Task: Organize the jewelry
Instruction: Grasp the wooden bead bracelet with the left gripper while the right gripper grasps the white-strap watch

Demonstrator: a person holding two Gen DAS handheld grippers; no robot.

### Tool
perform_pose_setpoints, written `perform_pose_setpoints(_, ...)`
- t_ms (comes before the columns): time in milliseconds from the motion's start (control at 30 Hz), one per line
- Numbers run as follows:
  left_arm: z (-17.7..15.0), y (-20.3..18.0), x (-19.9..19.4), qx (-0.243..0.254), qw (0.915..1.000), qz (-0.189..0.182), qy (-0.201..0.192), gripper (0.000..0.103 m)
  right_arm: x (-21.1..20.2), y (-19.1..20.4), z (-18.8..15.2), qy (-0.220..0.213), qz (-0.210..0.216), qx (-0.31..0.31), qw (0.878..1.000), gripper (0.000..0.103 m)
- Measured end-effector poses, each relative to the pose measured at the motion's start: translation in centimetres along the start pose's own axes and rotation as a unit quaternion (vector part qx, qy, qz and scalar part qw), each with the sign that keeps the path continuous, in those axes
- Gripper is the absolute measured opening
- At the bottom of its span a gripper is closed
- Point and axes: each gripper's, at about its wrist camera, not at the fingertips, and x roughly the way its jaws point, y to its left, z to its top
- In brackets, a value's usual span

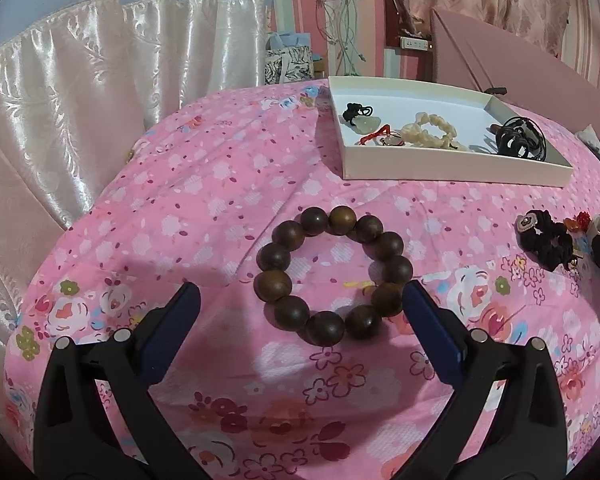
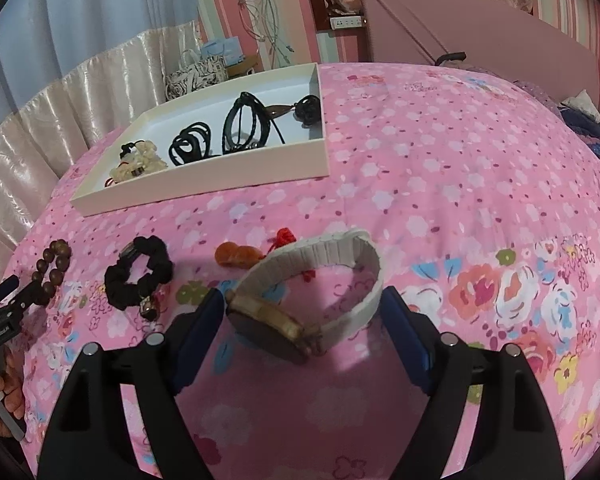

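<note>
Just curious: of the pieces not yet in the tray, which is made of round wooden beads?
The brown bead bracelet, lying between the left gripper's open jaws.

The left gripper hangs with its jaws spread wide over a pink floral bedspread. A bracelet of dark wooden beads lies flat between the blue pads, nearer the right one. Beyond it sits a shallow white tray holding cream beads and black cords. A black scrunchie lies at the right.
</note>
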Motion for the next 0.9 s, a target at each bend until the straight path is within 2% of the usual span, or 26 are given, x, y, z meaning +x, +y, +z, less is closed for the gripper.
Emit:
perform_pose_setpoints(133, 0.0, -0.4, 0.4, 0.009, 0.9999, -0.004, 0.011, 0.099, 0.2, 0.4, 0.0, 0.002, -0.015, -0.009, 1.0, 0.078)
perform_pose_setpoints(300, 0.0, -0.4, 0.8, 0.011, 0.9996, -0.016, 0.022, 0.096, -0.1, 0.1, -0.3, -0.002, -0.017, -0.01, 1.0, 0.06)
perform_pose_setpoints(367, 0.0, -0.4, 1.0, 0.01, 0.9994, -0.021, 0.026, 0.096, -0.4, 0.2, -0.5, -0.002, -0.016, -0.017, 1.0, 0.049)
perform_pose_setpoints(533, 0.0, -0.5, 1.1, 0.01, 0.9991, -0.029, 0.028, 0.091, -1.0, -0.3, -1.1, -0.008, -0.005, -0.011, 1.0, 0.037)
perform_pose_setpoints(600, 0.0, -0.9, 1.3, 0.02, 0.9986, -0.036, 0.032, 0.077, -1.2, -0.2, -1.3, -0.007, -0.002, -0.014, 1.0, 0.036)
perform_pose_setpoints(633, 0.0, -1.1, 1.4, 0.023, 0.9984, -0.037, 0.036, 0.074, -1.2, -0.2, -1.3, -0.007, -0.002, -0.016, 1.0, 0.036)
perform_pose_setpoints(667, 0.0, -1.3, 1.7, 0.028, 0.9977, -0.045, 0.042, 0.065, -1.3, -0.2, -1.4, -0.007, 0.0, -0.017, 1.0, 0.036)
perform_pose_setpoints(733, -0.1, -1.3, 1.8, 0.029, 0.997, -0.055, 0.046, 0.059, -1.4, -0.3, -1.6, -0.006, 0.003, -0.017, 1.0, 0.036)
perform_pose_setpoints(800, -0.1, -1.3, 1.8, 0.027, 0.9966, -0.064, 0.044, 0.047, -1.6, -0.4, -1.7, -0.006, 0.006, -0.014, 1.0, 0.036)
perform_pose_setpoints(900, -0.3, -1.4, 1.4, 0.03, 0.9962, -0.073, 0.038, 0.038, -1.7, -0.4, -1.9, -0.005, 0.009, -0.012, 1.0, 0.036)
